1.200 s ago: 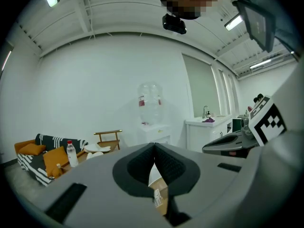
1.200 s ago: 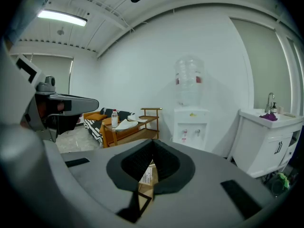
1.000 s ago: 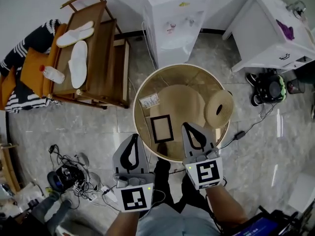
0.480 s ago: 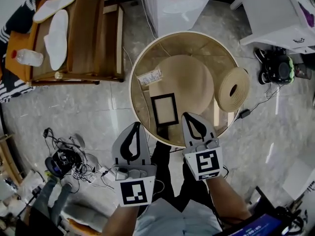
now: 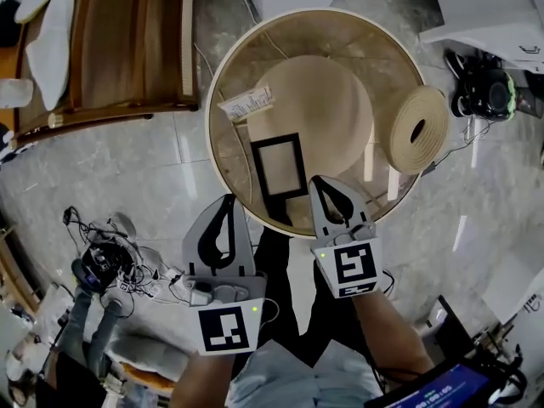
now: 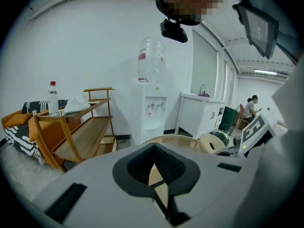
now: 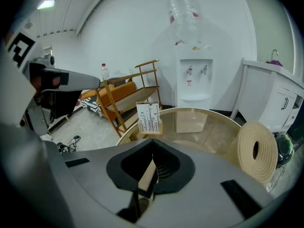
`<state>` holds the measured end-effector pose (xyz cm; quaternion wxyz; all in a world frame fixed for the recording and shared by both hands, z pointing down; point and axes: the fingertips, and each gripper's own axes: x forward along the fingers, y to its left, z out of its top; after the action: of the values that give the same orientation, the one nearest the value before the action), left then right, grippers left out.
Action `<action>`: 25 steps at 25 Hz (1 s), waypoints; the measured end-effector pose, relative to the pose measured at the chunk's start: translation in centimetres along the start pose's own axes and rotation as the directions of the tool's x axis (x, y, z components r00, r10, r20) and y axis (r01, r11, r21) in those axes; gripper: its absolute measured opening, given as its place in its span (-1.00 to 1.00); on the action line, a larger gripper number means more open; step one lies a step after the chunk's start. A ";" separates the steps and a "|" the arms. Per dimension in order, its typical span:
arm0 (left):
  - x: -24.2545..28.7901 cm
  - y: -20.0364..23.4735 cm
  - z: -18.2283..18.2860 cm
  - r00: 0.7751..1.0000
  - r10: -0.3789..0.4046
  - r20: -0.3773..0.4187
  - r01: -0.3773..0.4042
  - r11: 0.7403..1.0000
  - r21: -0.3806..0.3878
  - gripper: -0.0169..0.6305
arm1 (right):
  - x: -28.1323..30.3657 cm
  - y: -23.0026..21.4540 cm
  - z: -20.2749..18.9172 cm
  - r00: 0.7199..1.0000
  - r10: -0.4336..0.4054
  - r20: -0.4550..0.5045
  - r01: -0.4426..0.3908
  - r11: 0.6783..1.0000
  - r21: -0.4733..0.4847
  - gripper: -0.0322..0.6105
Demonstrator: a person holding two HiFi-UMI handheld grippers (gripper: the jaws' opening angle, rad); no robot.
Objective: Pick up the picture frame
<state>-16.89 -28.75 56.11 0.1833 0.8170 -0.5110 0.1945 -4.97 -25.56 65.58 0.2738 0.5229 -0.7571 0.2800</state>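
Nearby, our left gripper (image 5: 227, 202) and right gripper (image 5: 323, 182) are closed, empty. Just beyond, the black picture frame (image 5: 279, 167) lies flat on the round glass table (image 5: 211, 143). We judge it light, stiff, breakable: pinch one edge.

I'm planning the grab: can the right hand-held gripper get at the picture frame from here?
Probably yes: the picture frame sits on the table just left of the right hand-held gripper, nothing between them, though its jaws are shut.
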 end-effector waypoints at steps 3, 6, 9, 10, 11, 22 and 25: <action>0.7 0.2 -1.4 1.000 -0.007 -0.016 0.006 1.000 -0.005 -0.90 | 1.0 -0.3 -1.5 1.000 -0.003 -0.013 0.003 1.000 0.005 -0.84; 1.3 0.5 -2.6 0.999 -0.007 -0.031 0.007 1.000 -0.015 -0.90 | 1.8 -0.2 -2.8 0.999 0.002 -0.041 -0.001 1.000 0.026 -0.82; 1.7 0.7 -3.7 0.999 -0.011 -0.043 0.010 1.000 -0.024 -0.90 | 2.5 -0.2 -3.9 0.998 0.008 -0.060 -0.005 0.999 0.043 -0.78; 1.9 0.8 -4.0 0.999 -0.012 -0.048 0.011 1.000 -0.025 -0.90 | 2.8 -0.1 -4.3 0.998 0.011 -0.065 -0.008 0.999 0.048 -0.75; 2.0 0.8 -4.4 0.998 -0.013 -0.054 0.012 1.000 -0.026 -0.90 | 3.1 0.0 -4.7 0.997 0.017 -0.069 -0.013 0.999 0.052 -0.72; 3.2 1.3 -8.1 0.994 -0.021 -0.104 0.016 0.999 -0.043 -0.90 | 6.1 -0.2 -8.8 0.991 0.035 -0.128 -0.025 0.997 0.080 -0.55; 3.3 1.3 -8.7 0.993 -0.025 -0.114 0.020 0.999 -0.048 -0.90 | 6.5 -0.2 -9.6 0.989 0.031 -0.143 -0.019 0.996 0.083 -0.55</action>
<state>-17.87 -27.50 65.34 0.2336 0.8056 -0.4949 0.2271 -5.55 -22.95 76.84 0.3027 0.5025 -0.7297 0.3513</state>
